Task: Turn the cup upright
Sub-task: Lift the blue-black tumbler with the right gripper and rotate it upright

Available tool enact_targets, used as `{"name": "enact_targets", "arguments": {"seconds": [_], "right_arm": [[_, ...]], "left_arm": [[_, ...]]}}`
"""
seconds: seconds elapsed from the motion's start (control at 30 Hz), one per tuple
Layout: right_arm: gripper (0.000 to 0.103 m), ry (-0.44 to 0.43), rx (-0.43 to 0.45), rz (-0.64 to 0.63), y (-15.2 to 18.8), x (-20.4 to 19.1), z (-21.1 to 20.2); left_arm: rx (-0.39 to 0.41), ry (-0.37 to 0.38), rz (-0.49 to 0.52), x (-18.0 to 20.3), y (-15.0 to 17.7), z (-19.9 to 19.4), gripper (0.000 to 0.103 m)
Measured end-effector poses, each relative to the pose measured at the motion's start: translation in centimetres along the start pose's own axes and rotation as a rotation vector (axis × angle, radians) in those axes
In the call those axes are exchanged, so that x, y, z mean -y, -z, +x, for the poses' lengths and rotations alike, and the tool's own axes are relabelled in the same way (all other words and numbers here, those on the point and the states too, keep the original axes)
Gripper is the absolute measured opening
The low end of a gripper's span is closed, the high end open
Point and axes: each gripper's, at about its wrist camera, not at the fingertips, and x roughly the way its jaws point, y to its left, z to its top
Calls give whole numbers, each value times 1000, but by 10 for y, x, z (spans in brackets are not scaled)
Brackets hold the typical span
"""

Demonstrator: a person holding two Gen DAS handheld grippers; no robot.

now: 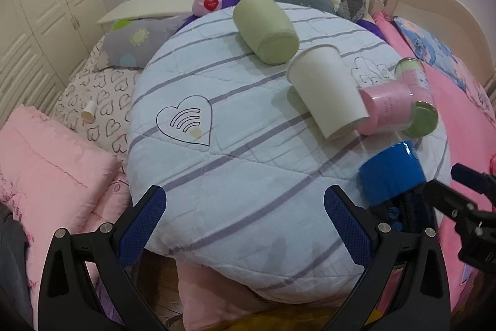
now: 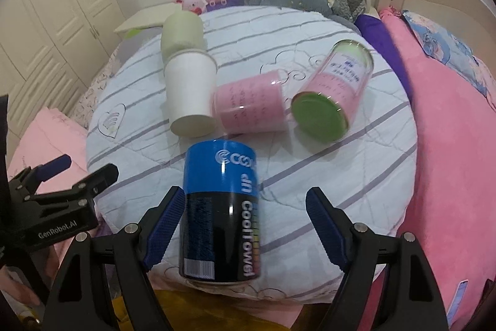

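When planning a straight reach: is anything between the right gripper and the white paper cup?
Yes: the blue canister lies between the fingers of the open right gripper, directly before the white paper cup.

The tall blue-and-black printed cylinder (image 2: 221, 213) is blurred, its lettering smeared; in the left wrist view its lower half is hidden behind the right gripper (image 1: 446, 207). The pink-labelled clear jar's (image 2: 336, 89) print cannot be read.

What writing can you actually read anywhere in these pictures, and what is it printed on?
"cool towel": down the side of the blue and black can.
"GenRobot.AI": on the left gripper, seen from the right wrist view.
Logo starting "co": on the can's blue band, cut off.
Pink jars: dark print, too small and blurred to read.
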Motion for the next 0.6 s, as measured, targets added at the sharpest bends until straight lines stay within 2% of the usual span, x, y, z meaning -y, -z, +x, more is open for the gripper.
{"name": "enact_targets", "arguments": {"seconds": [0.27,0.37,0.43,0.6], "right_arm": [[82,-19,32,-28,-2,40,-12],[82,-5,40,-55,-5,57,-11],[82,-28,29,-71,-7,67,-7],[82,-54,25,-110,-13,90,2]], "left_arm": [[24,-8,-23,52,3,-21,103],[-5,27,-39,75,2,-19,103],[-24,40,-50,89,1,-15,103],[-64,-4,-107,113,-2,-2,103]]}}
